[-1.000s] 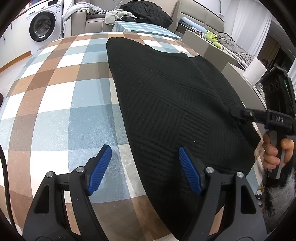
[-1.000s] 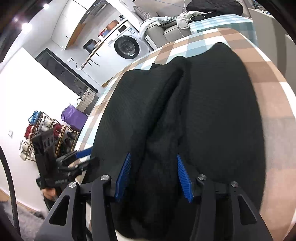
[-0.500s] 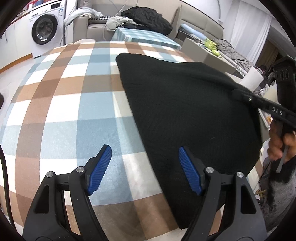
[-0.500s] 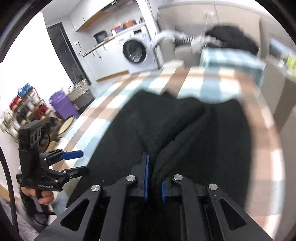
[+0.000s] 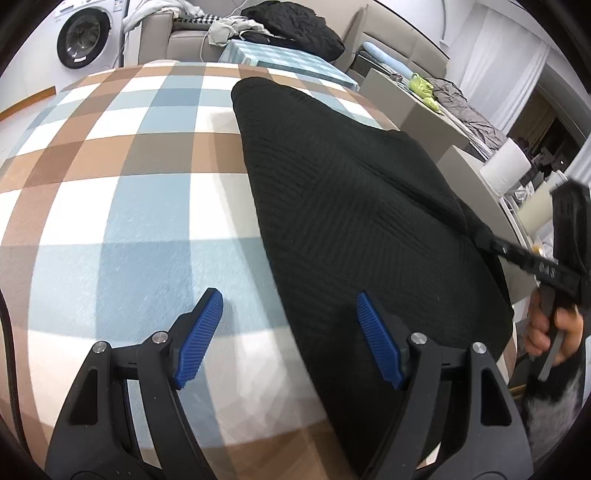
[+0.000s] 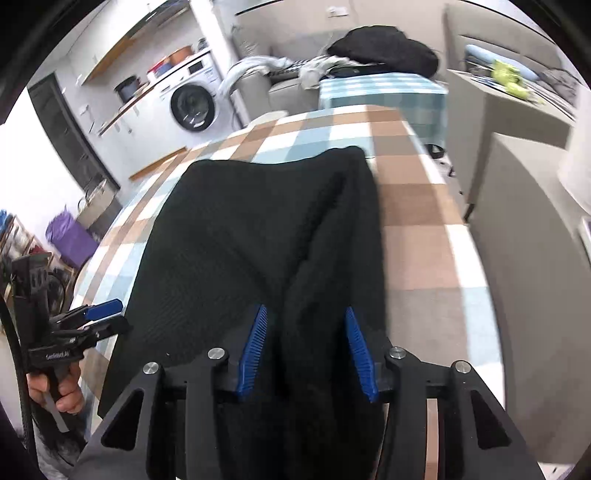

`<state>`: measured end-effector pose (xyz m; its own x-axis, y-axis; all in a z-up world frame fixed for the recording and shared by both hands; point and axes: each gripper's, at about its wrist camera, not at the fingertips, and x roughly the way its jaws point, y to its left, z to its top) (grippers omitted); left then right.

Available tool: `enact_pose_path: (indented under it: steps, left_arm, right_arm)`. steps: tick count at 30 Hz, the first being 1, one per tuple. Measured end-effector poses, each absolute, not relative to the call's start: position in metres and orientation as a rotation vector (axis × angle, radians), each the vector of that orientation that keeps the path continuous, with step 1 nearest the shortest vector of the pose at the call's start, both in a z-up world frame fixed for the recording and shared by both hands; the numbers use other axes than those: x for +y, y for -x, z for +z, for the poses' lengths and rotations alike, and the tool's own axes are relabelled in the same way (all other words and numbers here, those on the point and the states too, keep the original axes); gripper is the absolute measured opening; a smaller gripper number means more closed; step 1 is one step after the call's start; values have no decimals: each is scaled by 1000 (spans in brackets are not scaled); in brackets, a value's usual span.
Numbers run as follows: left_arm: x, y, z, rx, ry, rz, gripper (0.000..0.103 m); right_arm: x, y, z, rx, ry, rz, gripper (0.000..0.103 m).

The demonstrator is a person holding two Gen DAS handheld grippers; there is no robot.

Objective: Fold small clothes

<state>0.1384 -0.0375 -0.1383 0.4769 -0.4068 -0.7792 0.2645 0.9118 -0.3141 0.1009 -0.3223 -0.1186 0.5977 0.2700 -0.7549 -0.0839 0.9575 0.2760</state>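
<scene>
A black knit garment [image 5: 351, 192] lies on the checked tablecloth [image 5: 110, 184], reaching to the table's near right edge. My left gripper [image 5: 288, 332] is open and hovers over the garment's left edge, one pad over the checks and one over the knit. My right gripper [image 6: 304, 350] has its jaws opening. A raised fold of the garment [image 6: 240, 229] still runs up between its blue pads. In the left wrist view the right gripper [image 5: 495, 245] sits at the garment's right edge, with a hand on its handle. The left gripper [image 6: 105, 314] shows at the left of the right wrist view.
The table [image 6: 417, 206] ends close to a grey cabinet [image 6: 517, 206] on the right. A white paper roll [image 5: 506, 170] stands past the right edge. A washing machine [image 5: 83, 37] and a sofa heaped with clothes [image 5: 288, 22] stand behind. A purple bag [image 6: 68, 236] sits on the floor.
My right gripper clamped shut on the fold half a second ago, rose, and has now spread its jaws again. The left gripper drifted sideways and stayed open.
</scene>
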Motion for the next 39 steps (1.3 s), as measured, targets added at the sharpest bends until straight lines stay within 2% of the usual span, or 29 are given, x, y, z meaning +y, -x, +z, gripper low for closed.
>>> enact_pose_path:
  steps: [1, 3, 5, 6, 7, 10, 15, 26, 28, 39]
  left_arm:
    - [-40, -142, -138, 985, 159, -407, 71]
    - [-46, -150, -139, 979, 157, -406, 58]
    - [-52, -160, -141, 967, 141, -384, 34]
    - [-54, -164, -141, 962, 138, -368, 28]
    - [-54, -167, -142, 959, 150, -346, 23]
    - [-52, -173, -142, 950, 158, -328, 16]
    - [-37, -171, -140, 922, 124, -280, 14]
    - [59, -166, -139, 914, 160, -147, 14]
    - [69, -167, -138, 927, 159, -157, 15]
    - [75, -159, -131, 916, 162, -157, 15]
  right_arm:
    - [-327, -101, -119, 909, -237, 205, 46]
    - [-338, -104, -126, 914, -265, 188, 46]
    - [-345, -105, -133, 920, -294, 188, 45]
    - [-348, -111, -139, 922, -311, 192, 42]
    - [-349, -113, -142, 926, -324, 201, 33]
    - [-347, -114, -147, 919, -382, 229, 15]
    - [-325, -119, -148, 929, -379, 243, 15]
    - [-236, -135, -148, 978, -367, 463, 15]
    - [-228, -135, -148, 990, -359, 485, 18]
    - [-254, -130, -141, 1012, -356, 393, 19]
